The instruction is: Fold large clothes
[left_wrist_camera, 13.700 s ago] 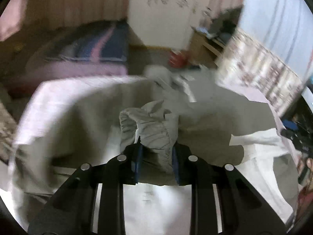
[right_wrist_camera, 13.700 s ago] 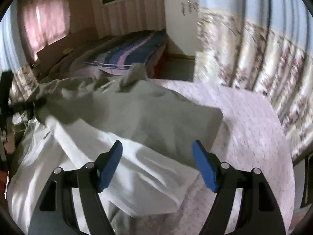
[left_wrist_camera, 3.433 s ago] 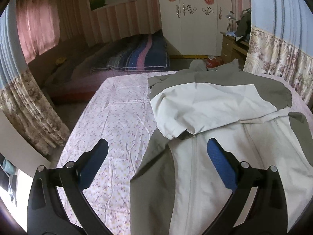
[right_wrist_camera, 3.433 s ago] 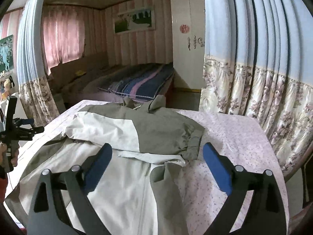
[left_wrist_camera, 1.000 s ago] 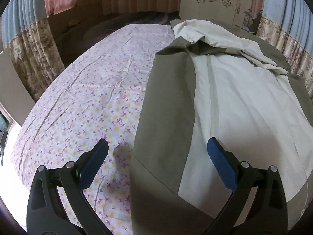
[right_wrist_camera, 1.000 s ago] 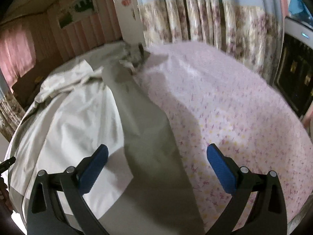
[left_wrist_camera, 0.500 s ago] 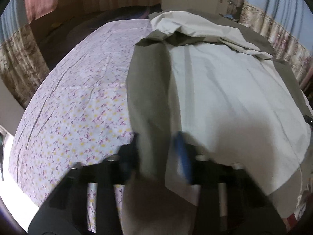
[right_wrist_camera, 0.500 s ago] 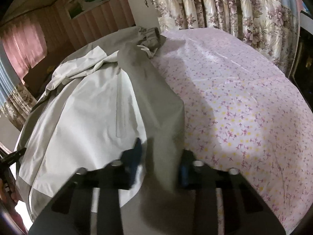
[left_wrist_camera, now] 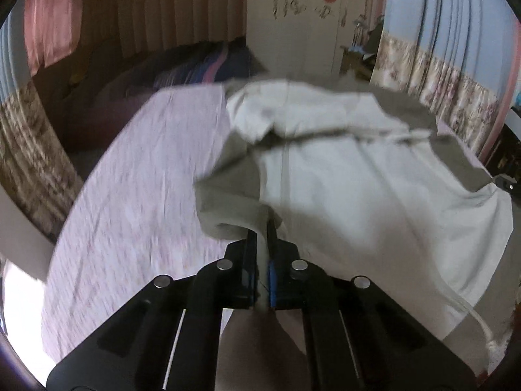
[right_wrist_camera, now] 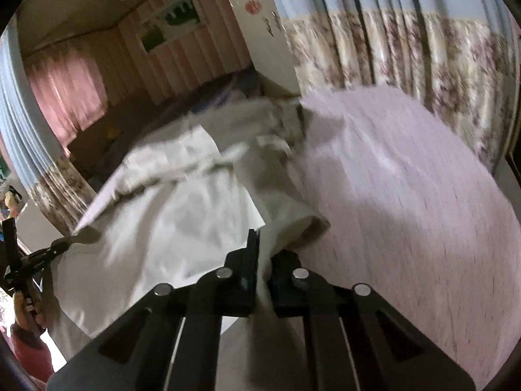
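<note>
Left wrist view: the left gripper [left_wrist_camera: 262,244] is clenched on the near hem of a cream and olive jacket [left_wrist_camera: 358,176], its jaws having just closed with a fold of olive fabric pinched between them. The jacket is spread across a bed covered in a pink floral sheet [left_wrist_camera: 140,195], filling the right half of the picture, its hem raised off the sheet at the gripper. A folded sleeve lies across the far end of the jacket. Beyond stand a second bed with a striped blanket [left_wrist_camera: 202,68], a white wardrobe [left_wrist_camera: 293,26] and floral curtains [left_wrist_camera: 449,88] at far right. The picture is blurred.

Right wrist view: the right gripper [right_wrist_camera: 263,254] is likewise clenched on the jacket [right_wrist_camera: 182,215], its jaws just closed on the olive edge at the near hem, where the cloth bunches up and lifts from the floral sheet [right_wrist_camera: 407,195]. The jacket runs away to the left and far side; bare sheet lies to the right. At the left edge the left gripper [right_wrist_camera: 65,244] grips the other corner of the hem, held in a person's hand [right_wrist_camera: 24,306].
</note>
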Motion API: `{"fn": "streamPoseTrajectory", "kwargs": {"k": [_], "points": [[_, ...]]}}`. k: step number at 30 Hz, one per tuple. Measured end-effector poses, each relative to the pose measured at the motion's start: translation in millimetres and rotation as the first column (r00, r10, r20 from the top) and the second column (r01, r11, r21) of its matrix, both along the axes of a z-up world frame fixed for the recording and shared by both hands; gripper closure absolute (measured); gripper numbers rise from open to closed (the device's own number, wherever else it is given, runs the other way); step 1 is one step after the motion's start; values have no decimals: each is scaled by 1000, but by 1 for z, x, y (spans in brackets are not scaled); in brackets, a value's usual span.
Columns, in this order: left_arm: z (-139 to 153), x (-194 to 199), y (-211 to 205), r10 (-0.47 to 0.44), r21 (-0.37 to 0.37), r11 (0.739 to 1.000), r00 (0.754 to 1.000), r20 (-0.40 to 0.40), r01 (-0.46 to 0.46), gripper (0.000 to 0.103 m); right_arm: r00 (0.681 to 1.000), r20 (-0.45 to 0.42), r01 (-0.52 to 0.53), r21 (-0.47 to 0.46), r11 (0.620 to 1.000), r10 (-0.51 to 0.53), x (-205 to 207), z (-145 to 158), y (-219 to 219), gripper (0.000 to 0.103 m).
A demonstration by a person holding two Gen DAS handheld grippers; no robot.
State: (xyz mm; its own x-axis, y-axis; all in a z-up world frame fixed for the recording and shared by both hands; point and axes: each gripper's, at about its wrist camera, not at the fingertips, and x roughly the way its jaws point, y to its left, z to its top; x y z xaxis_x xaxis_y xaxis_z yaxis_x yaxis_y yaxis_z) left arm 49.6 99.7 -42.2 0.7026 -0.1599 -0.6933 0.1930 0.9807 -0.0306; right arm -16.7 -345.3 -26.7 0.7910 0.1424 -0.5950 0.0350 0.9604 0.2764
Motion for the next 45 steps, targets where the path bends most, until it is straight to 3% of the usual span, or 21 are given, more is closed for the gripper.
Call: {"fn": "streamPoseTrajectory", "kwargs": {"k": [3,11,16,20,24,30,34,38,41,42,43,44,45], "points": [[26,17,-8,-2,31,1000,998,70,0,99,998,62,-15,6,1000,15,22,24,2,97],[94,77,-3,29,17,999,984,174,-32,99,979,204,-6,-8,1000,7,85,100,-9,97],[132,134,-9,42,62,997,978,203,-56,98,976,219,12,-13,1000,-9,142,139,-17,97],[136,179,-20,42,92,994,980,194,-61,98,981,194,12,-58,998,-1,187,148,-13,97],[118,230,-29,45,100,993,987,157,-61,98,992,127,23,-176,984,-1,241,129,-4,97],[57,299,-41,49,120,991,998,40,-54,96,998,-50,33,-143,989,-40,306,53,-26,97],[14,316,-43,49,155,987,998,-32,-44,96,986,-161,18,-122,992,-38,322,0,-33,97],[3,312,-47,35,185,982,999,-26,-30,94,982,-188,-6,-128,992,-18,322,-10,-33,97],[12,305,-41,31,153,988,999,-30,-26,92,984,-178,-23,-67,998,11,314,0,-37,88],[14,302,-40,28,148,989,999,-32,-23,88,986,-167,-31,-46,998,23,310,4,-38,83],[17,297,-38,31,152,988,999,-32,-26,74,987,-154,-43,-22,999,39,302,9,-39,67],[19,293,-38,43,164,986,999,-24,-39,59,989,-139,-42,-7,999,40,294,15,-39,50],[22,286,-36,65,184,981,998,-2,-64,32,992,-125,-32,-1,999,32,285,19,-41,44]]}}
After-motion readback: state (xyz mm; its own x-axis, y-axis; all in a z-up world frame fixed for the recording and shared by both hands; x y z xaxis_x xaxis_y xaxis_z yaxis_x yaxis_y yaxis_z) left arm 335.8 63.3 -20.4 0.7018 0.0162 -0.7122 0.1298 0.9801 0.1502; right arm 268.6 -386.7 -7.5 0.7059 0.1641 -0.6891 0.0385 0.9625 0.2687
